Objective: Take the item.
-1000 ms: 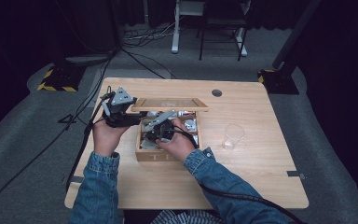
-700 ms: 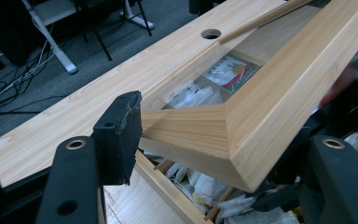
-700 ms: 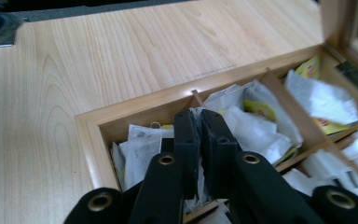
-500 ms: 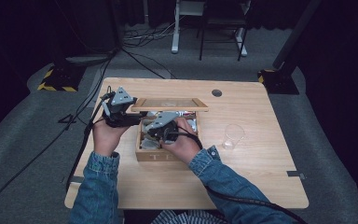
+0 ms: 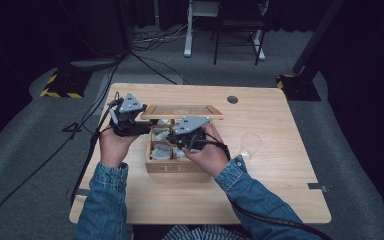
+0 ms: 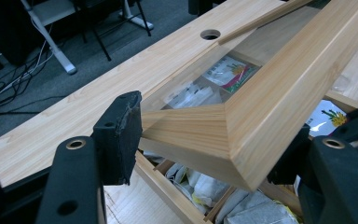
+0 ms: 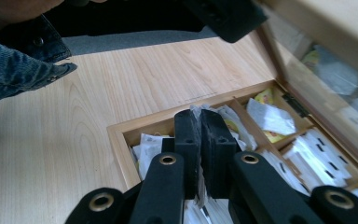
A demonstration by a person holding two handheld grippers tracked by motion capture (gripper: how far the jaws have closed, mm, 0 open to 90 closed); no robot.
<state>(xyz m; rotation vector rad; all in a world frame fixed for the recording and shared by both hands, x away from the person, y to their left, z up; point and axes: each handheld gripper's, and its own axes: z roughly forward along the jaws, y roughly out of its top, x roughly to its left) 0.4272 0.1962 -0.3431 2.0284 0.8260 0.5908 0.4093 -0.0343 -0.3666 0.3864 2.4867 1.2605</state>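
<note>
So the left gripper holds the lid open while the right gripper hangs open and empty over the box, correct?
Not quite. The right gripper is shut on a sachet, as the right gripper view shows. The rest stands: the left gripper holds the lid open over the box.

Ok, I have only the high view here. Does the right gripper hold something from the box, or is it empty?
Observer: It holds something. The right gripper has its fingers shut on a thin white tea bag.
Operator: And does the left one grip the lid?
Observer: Yes. The left gripper clamps a wooden corner of the lid.
Operator: Is the box empty now?
Observer: No, the box has more packets in its compartments.
</note>
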